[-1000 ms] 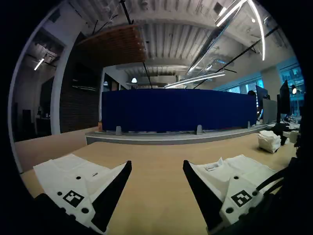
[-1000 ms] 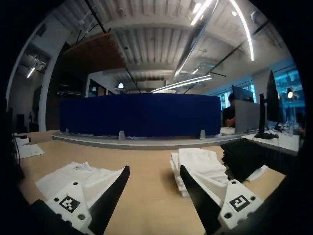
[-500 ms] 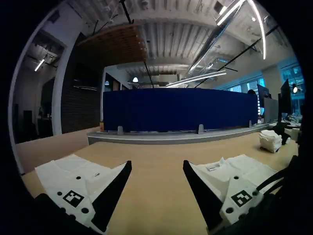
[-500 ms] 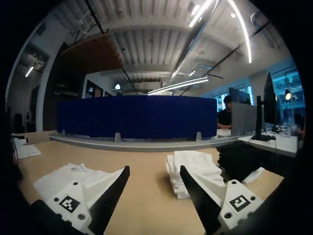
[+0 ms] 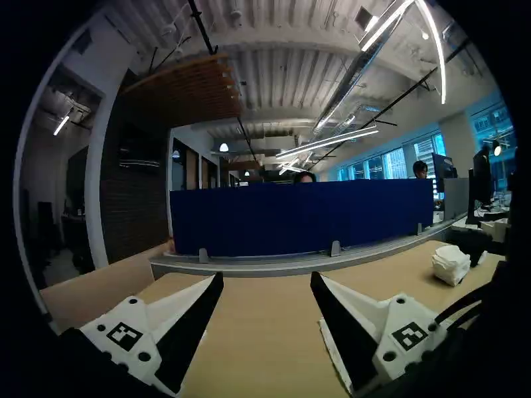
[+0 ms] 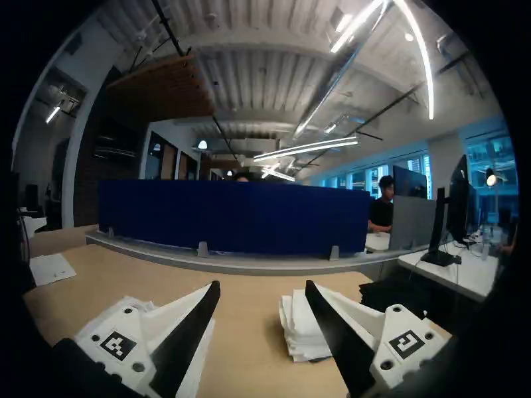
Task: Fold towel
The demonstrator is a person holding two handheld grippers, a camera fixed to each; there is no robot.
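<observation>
A: Where is the flat white towel (image 6: 202, 358) found?
B: It is laid flat, well in front of the blue partition (image 6: 232, 215).
A: And the folded stack (image 6: 297, 325)?
B: White, neatly piled, it is set slightly nearer the partition, apart from the towel.

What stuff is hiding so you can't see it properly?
- Right gripper view: the right gripper's finger covers part of the white towel stack.
- Right gripper view: the flat towel lies mostly under the other finger and runs off the picture's bottom.
- Left gripper view: the blue divider hides a person, all but the head top.
</observation>
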